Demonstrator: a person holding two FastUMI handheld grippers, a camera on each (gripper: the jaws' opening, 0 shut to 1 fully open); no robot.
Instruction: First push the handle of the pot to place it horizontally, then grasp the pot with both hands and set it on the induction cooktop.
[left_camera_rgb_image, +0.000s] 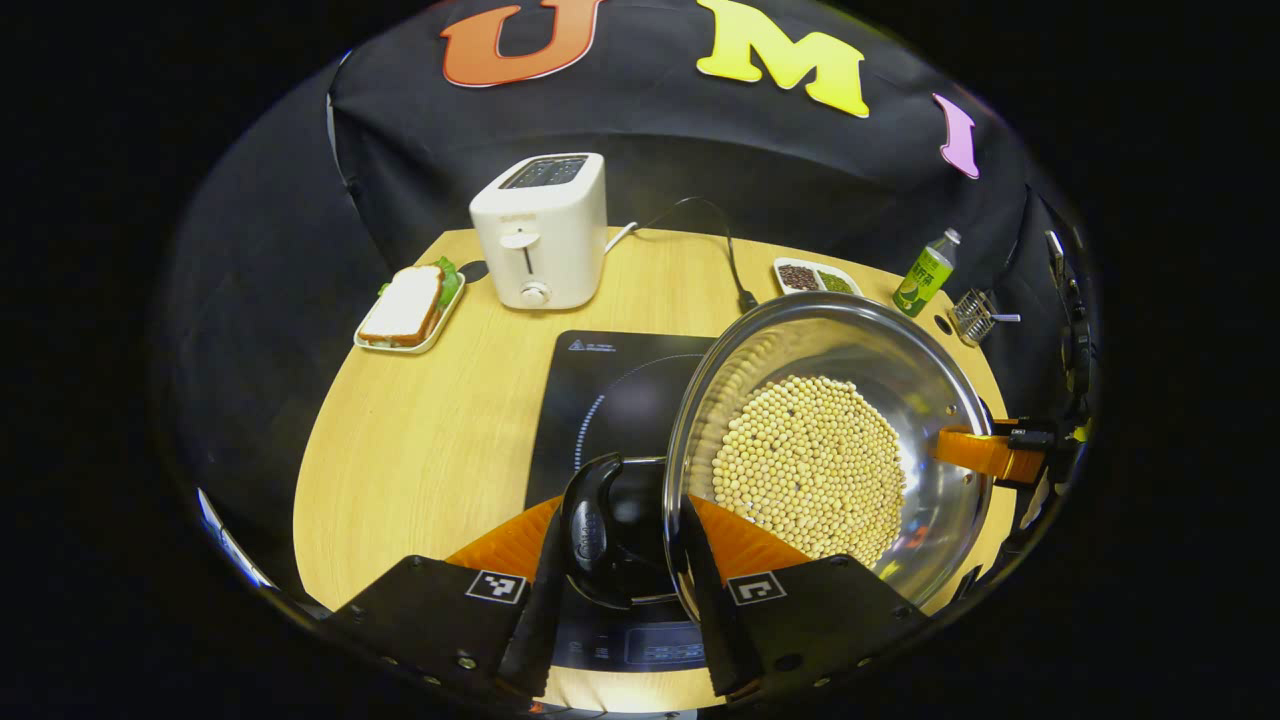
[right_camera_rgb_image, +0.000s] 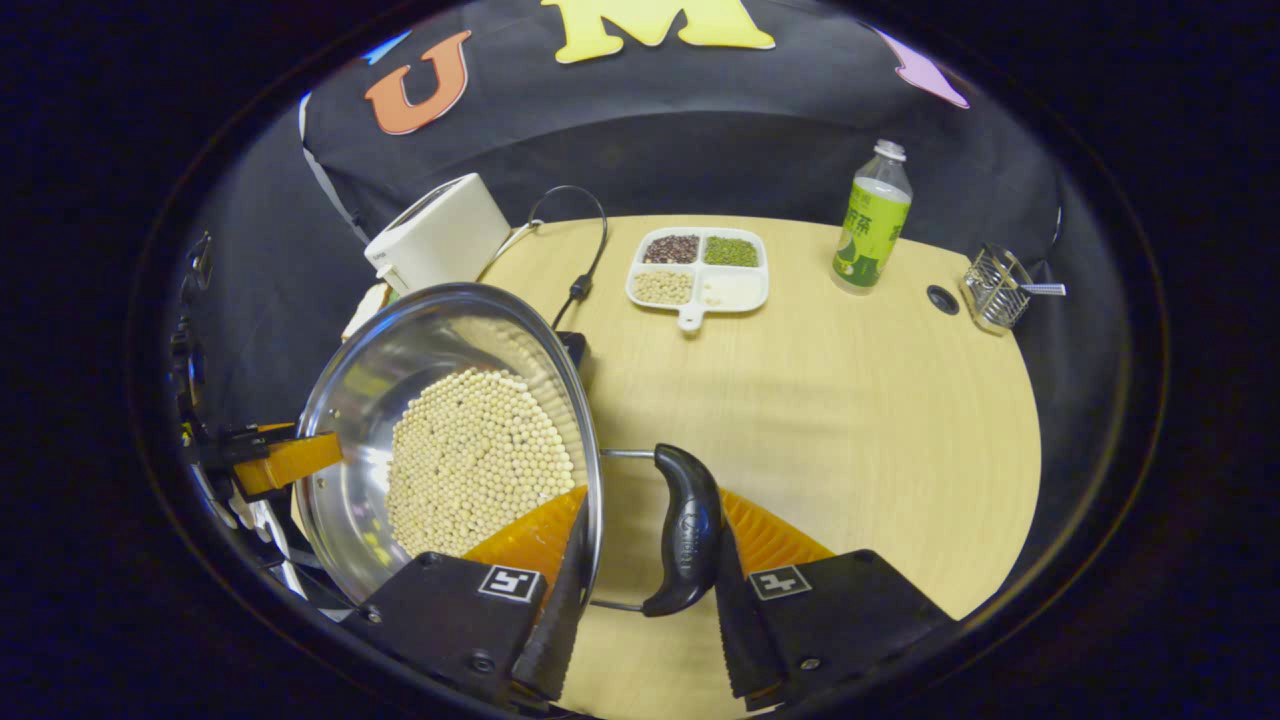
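A steel pot (left_camera_rgb_image: 930, 380) holding pale beans (left_camera_rgb_image: 810, 465) is gripped from both sides. It overlaps the right part of the black induction cooktop (left_camera_rgb_image: 610, 400); whether it rests on it I cannot tell. My left gripper (left_camera_rgb_image: 622, 515) is shut on the pot's black loop handle (left_camera_rgb_image: 590, 530), one finger outside the handle and one inside the rim. In the right gripper view, my right gripper (right_camera_rgb_image: 652, 515) clamps the opposite black handle (right_camera_rgb_image: 685, 530) and the rim of the pot (right_camera_rgb_image: 400, 350) the same way. Each gripper's orange far side shows across the pot, the right gripper (left_camera_rgb_image: 990, 450) and the left gripper (right_camera_rgb_image: 280, 460).
On the wooden table (right_camera_rgb_image: 850, 420) stand a white toaster (left_camera_rgb_image: 540, 230) behind the cooktop, a sandwich on a tray (left_camera_rgb_image: 408, 305), a divided dish of grains (right_camera_rgb_image: 700, 265), a green bottle (right_camera_rgb_image: 870, 220) and a wire basket (right_camera_rgb_image: 995, 285). A black cable (right_camera_rgb_image: 580, 250) runs behind the pot.
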